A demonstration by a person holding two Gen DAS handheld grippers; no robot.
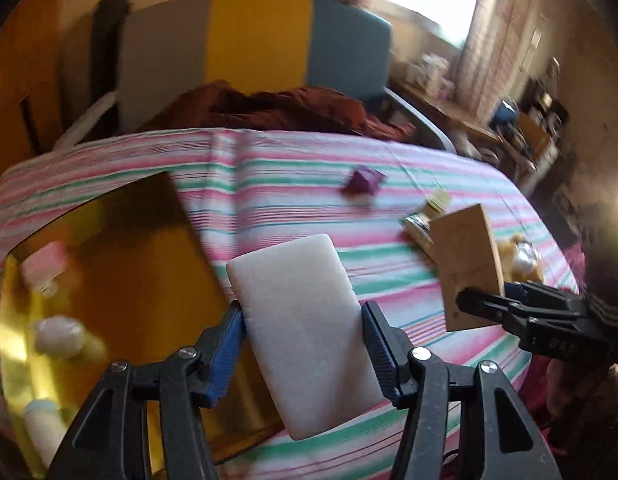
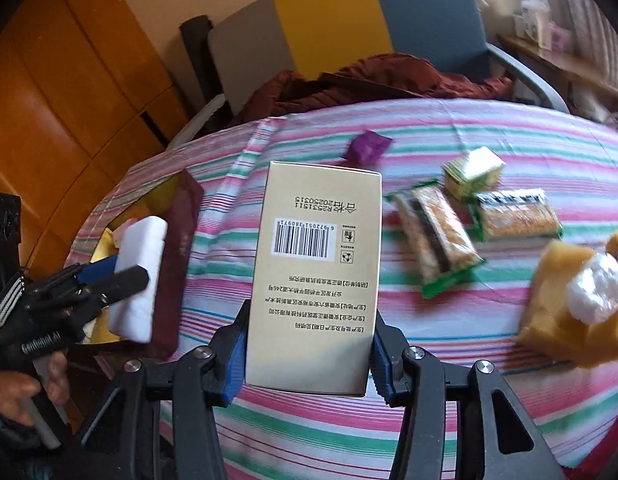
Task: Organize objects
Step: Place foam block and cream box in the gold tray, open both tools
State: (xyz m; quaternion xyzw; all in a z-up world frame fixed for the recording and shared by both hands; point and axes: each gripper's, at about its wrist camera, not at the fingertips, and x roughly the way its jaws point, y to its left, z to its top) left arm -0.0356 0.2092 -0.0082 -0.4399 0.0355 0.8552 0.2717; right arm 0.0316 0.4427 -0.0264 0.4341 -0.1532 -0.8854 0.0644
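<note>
Both grippers carry a thing toward the gold box at the left.
The left gripper [image 1: 303,338] is clamped on the white block [image 1: 305,336], above the gold box [image 1: 121,264] edge. The right gripper [image 2: 309,354] grips the beige carton [image 2: 315,276] over the striped tabletop [image 2: 429,400]. Lower each level, into a free part of the box, then release.

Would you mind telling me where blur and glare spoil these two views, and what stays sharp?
Left wrist view: the white block is sharp, the gold tray glares, and the window is blown out. Right wrist view: the barcode box is crisp, while the snack packets and the yellow plush toy smear.
</note>
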